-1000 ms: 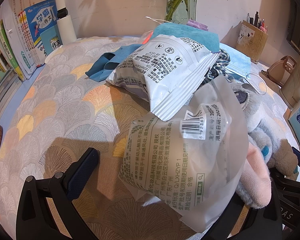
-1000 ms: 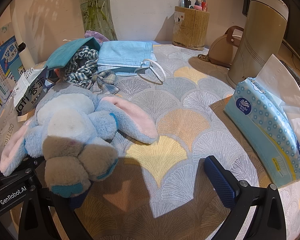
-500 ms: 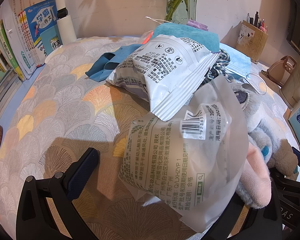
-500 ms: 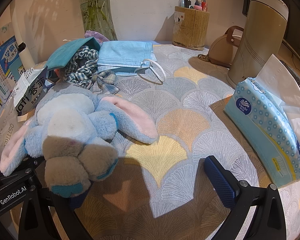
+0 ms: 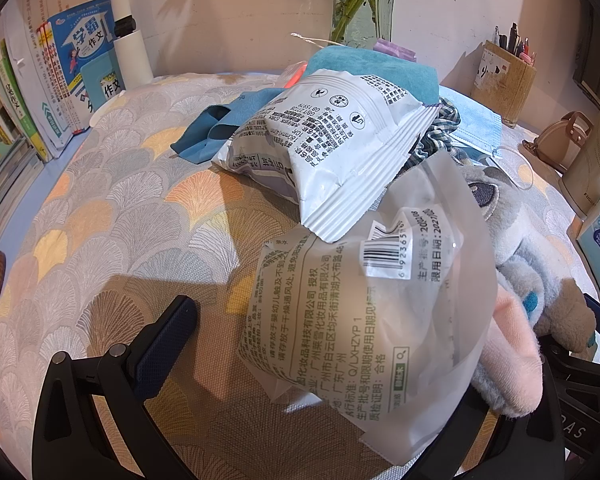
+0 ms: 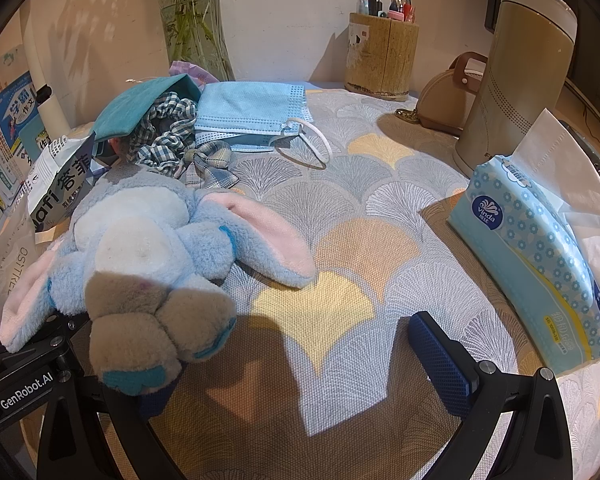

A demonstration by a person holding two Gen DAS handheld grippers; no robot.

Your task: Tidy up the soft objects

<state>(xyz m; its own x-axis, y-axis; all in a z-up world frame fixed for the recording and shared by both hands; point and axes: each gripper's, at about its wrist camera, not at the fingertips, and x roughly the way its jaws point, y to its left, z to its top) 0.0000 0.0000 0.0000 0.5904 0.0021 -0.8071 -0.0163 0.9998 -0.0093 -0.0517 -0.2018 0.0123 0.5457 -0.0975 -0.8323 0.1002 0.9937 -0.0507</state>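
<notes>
A blue and pink plush bunny lies on the patterned table cover; it also shows in the left wrist view. My right gripper is open, its left finger under the bunny's feet. My left gripper is open around a frosted plastic pouch, its right finger hidden behind the pouch. A white wipes pack leans above the pouch. Behind lie a teal cloth, a checked scrunchie, a plaid bow and blue face masks.
A tissue pack lies at the right, by a tall beige appliance and a small tan bag. A pen holder and a glass vase stand at the back. Books stand at the left.
</notes>
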